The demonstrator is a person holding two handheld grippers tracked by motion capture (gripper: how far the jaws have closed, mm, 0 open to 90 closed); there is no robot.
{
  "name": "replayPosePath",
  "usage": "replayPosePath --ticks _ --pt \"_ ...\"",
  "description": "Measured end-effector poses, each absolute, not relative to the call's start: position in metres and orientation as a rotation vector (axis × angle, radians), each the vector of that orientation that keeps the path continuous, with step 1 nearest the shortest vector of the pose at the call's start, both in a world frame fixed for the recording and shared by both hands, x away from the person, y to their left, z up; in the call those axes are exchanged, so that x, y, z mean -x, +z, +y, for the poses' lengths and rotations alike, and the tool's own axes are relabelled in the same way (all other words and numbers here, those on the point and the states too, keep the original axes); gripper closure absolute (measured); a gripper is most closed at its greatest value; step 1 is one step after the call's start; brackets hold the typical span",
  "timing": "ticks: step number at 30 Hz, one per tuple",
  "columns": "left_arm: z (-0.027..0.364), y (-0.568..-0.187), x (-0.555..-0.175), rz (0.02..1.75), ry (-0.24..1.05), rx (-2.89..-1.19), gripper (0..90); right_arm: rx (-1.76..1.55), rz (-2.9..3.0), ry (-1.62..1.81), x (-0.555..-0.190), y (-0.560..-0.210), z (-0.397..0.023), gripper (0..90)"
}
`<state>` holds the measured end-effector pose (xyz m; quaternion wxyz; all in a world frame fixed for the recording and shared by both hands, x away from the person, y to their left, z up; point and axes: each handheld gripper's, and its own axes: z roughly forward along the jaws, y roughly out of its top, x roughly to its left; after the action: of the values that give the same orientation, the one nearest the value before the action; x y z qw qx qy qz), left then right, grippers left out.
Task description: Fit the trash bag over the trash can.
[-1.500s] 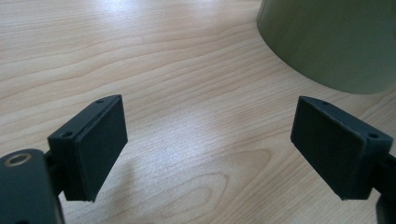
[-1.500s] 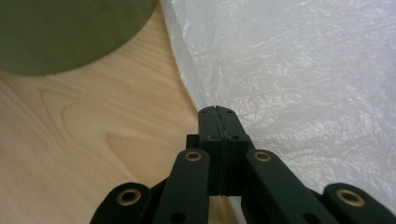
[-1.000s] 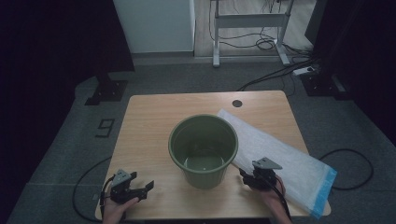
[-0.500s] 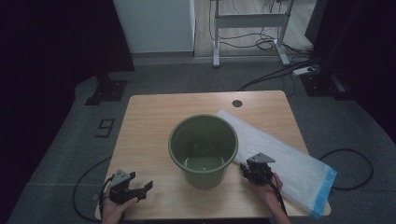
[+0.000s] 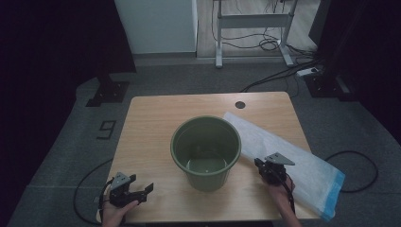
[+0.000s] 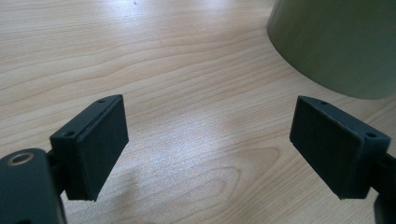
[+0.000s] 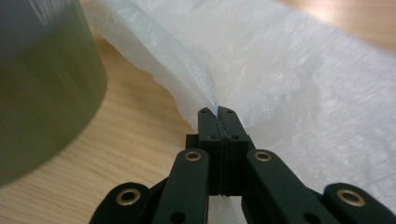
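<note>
Right gripper (image 7: pixel 218 111) has just been closing and now pinches the near edge of the translucent white plastic bag with a blue end (image 7: pixel 289 74); the film is bunched into a fold right between the pads, so the jaws are clamped on the bag, not on air; the grip sits at the edge nearest the round olive-green plastic bucket (image 5: pixel 206 152), probably because that edge is the one to lift and open toward it. In the high view the bag (image 5: pixel 302 161) lies flat on the right part of the light wooden table (image 5: pixel 151 123), running diagonally from just beside the bucket's rim to the near right corner, where the blue end hangs over; the right gripper (image 5: pixel 267 170) sits at the bag's edge, just beside the bucket wall. Bucket stands upright mid-table, nothing visible inside, likely waiting to be lined. Left gripper (image 5: pixel 142 191) rests low at the near left corner, well apart from bag and bucket; its jaws stand wide apart over bare wood with nothing between them, bucket wall (image 6: pixel 336 42) near ahead; judged parked until the bag is up and a second edge needs holding.
</note>
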<state>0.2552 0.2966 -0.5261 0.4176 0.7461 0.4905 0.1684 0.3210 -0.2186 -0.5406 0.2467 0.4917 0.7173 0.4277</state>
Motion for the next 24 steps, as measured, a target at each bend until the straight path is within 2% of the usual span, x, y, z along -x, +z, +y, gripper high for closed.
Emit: replayPosePath --ticks 9,24 --pt "0.297 -0.526 -0.253 1.246 0.428 -1.847 12.3 -1.375 1.764 1.371 -0.311 -0.518 -0.237 89.0" --pt "0.287 -0.535 -0.26 1.225 0.398 -1.916 12.5 -1.352 1.647 1.533 -0.293 -0.484 -0.24 88.9"
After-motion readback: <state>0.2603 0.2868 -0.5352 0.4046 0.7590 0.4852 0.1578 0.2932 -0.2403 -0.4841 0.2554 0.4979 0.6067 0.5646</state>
